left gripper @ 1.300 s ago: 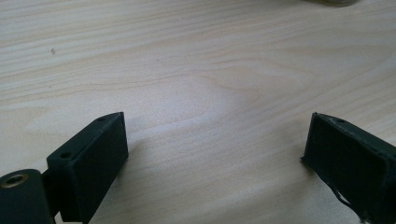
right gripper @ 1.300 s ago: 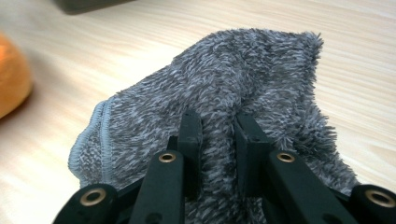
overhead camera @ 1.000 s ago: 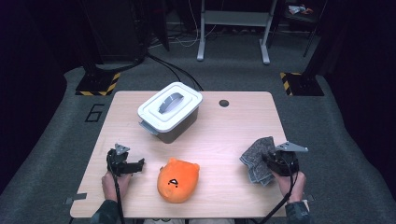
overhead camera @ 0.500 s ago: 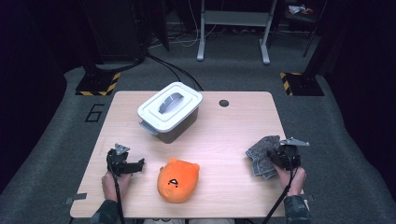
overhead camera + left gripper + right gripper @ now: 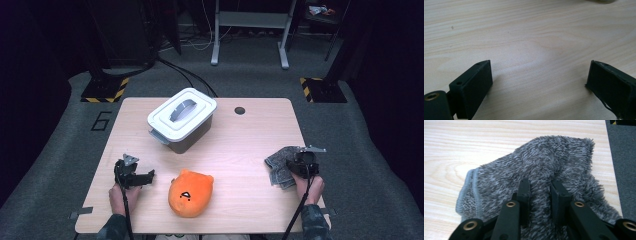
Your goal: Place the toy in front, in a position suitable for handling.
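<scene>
Two grippers are seen at the table's near edge, each held in a hand. The right gripper [image 5: 540,187] is pinched on a fold of the grey fluffy cloth [image 5: 544,167], a ridge of pile being squeezed between its jaws; these jaws have just been opening slightly, yet the fold is seen between them and pressed. In the high view the cloth [image 5: 278,165] lies at about four o'clock on the table [image 5: 250,140], near the right edge, partly crumpled under the right gripper [image 5: 303,165].

The left gripper [image 5: 539,82] is held wide apart over bare wood, with nothing between its jaws; it sits at about eight o'clock [image 5: 134,175].

The work is judged to be early: the cloth is gripped but not yet moved anywhere. The white lidded bin [image 5: 182,119] at about eleven o'clock is shut, and the orange plush toy [image 5: 191,192] at six o'clock lies untouched.

For writing, a large "6" [image 5: 101,120] is marked on the floor at nine o'clock beside the table. No brand can be read.
</scene>
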`<action>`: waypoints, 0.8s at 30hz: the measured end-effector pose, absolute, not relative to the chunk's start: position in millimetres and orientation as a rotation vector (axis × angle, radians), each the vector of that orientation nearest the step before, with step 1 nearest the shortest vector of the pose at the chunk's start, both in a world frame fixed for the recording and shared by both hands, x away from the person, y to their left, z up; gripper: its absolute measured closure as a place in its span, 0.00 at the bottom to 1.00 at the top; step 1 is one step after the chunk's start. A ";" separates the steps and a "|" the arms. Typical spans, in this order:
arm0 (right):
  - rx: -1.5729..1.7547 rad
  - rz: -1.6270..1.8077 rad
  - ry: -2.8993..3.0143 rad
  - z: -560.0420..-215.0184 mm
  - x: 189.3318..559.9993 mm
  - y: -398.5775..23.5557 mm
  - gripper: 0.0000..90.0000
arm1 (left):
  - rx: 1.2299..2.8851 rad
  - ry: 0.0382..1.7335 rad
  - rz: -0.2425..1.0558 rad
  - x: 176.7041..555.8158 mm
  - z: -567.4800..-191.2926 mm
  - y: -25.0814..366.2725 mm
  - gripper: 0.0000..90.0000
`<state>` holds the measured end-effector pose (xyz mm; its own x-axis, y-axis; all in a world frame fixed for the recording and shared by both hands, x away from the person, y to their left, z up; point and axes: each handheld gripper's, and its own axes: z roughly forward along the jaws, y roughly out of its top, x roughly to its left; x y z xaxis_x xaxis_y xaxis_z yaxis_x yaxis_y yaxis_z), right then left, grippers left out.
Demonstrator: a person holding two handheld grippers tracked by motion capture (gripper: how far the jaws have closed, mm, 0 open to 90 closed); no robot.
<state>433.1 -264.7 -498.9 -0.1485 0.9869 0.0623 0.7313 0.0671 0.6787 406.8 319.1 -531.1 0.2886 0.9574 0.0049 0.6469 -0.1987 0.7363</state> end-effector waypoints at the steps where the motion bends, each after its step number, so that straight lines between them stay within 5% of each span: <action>1: 1.701 0.814 1.932 -500.2 433.8 -265.3 0.75 | 1.932 1.432 0.635 406.8 -531.1 319.1 0.07; 7: 1.716 0.787 1.922 -500.0 431.6 -266.2 0.43 | 1.931 1.433 0.634 406.8 -531.1 319.0 0.07; 12: 1.651 0.790 1.941 -490.4 423.3 -265.0 0.27 | 1.932 1.432 0.635 406.8 -531.1 319.1 0.07; 24: 1.547 0.892 2.042 -475.4 401.7 -250.6 0.15 | 1.932 1.432 0.635 406.8 -531.1 319.0 0.07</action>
